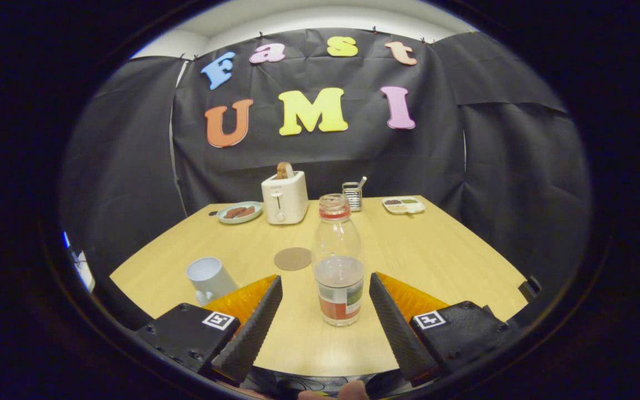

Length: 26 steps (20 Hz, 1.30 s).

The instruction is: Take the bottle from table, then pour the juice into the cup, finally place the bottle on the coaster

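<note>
Cup [209, 278] sits upright on the table [436, 250], just beyond the left finger; coaster [292, 258] lies flat between cup and bottle, near both; bottle [338, 261] stands upright between the fingertips, touching neither; gripper [325, 303] fingers spread wide, nothing held; step in hand looks like the grasp: I'd push forward till the pads flank the label band, stay level, close evenly so it doesn't tip; cap appears on, can't confirm.

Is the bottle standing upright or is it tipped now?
Upright. The bottle stands on the table with its neck straight up, between the open jaws of the gripper, which do not touch it.
</note>
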Tool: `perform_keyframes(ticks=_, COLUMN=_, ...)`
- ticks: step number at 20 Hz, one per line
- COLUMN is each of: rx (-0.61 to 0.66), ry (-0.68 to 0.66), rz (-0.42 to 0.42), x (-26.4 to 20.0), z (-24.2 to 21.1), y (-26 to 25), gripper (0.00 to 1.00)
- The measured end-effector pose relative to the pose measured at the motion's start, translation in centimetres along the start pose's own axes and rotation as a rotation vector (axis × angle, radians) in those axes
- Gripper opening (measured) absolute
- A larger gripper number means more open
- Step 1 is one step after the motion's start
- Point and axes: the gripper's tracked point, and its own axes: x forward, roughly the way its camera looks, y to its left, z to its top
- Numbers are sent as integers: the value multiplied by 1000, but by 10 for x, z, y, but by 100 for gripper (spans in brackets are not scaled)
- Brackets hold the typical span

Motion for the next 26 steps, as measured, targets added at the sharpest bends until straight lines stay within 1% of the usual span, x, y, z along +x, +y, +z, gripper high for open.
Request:
perform_keyframes(ticks=2, rx=-19, ry=5, rz=-25, x=13, z=-6, y=-6, gripper=100)
perform_keyframes(ticks=6, rx=-21, ry=4, rz=-39, x=36, z=-12, y=-7, gripper=100)
perform_keyframes(ticks=10, rx=26, ry=12, rz=-45, x=55, z=-18, y=-8, gripper=100)
perform_keyframes(ticks=15, rx=60, ry=-8, rz=-81, x=72, z=-14, y=-13, gripper=100)
perform_keyframes(ticks=17, rx=63, ry=-26, rz=-93, x=76, z=-11, y=-15, gripper=98)
perform_keyframes(ticks=22, rx=66, ry=-31, rz=-94, x=78, z=-10, y=-13, gripper=84)
perform_keyframes(ticks=26, rx=31, ry=-56, rz=-99, x=72, z=1, y=-11, gripper=79)
